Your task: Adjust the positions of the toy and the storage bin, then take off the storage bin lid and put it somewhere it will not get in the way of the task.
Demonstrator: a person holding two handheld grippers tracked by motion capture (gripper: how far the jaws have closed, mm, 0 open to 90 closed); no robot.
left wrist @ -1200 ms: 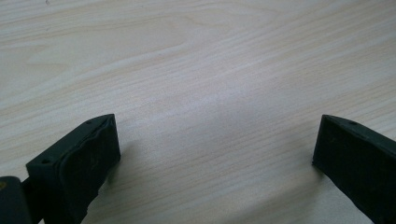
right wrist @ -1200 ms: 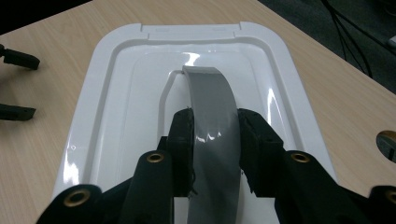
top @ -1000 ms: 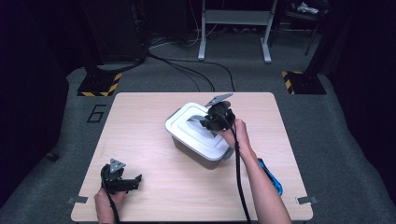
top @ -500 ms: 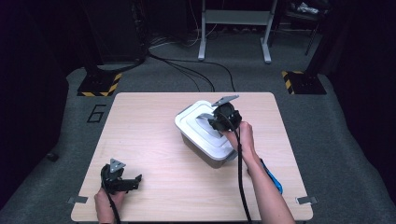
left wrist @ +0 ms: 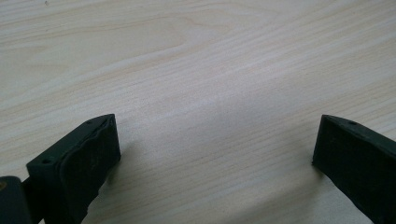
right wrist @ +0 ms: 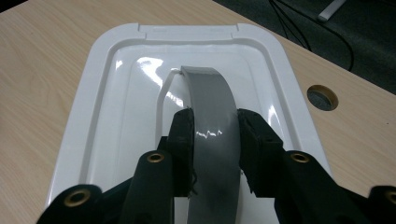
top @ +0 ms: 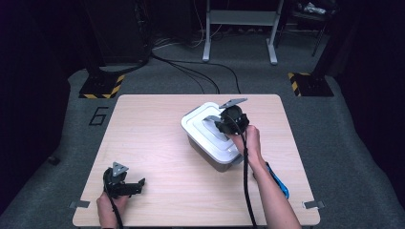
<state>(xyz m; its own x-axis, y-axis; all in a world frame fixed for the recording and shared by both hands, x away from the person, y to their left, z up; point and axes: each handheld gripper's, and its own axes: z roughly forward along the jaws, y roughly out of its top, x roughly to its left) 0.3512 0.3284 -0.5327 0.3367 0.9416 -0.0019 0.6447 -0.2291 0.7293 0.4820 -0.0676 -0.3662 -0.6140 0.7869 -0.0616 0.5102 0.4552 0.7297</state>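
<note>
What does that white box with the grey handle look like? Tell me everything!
The white plastic box is rectangular with rounded corners and darker, greyish walls. Its glossy white lid is shut, with a raised rim and sunken middle. A grey curved handle arches over the lid; the right gripper pinches it. The box sits slantwise on the light wooden table, right of middle.

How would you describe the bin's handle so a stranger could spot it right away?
On the wooden table sits a white-lidded bin. Arching over its lid is the grey handle, pinched by the right gripper; it is the one grey strap on the white lid.
</note>
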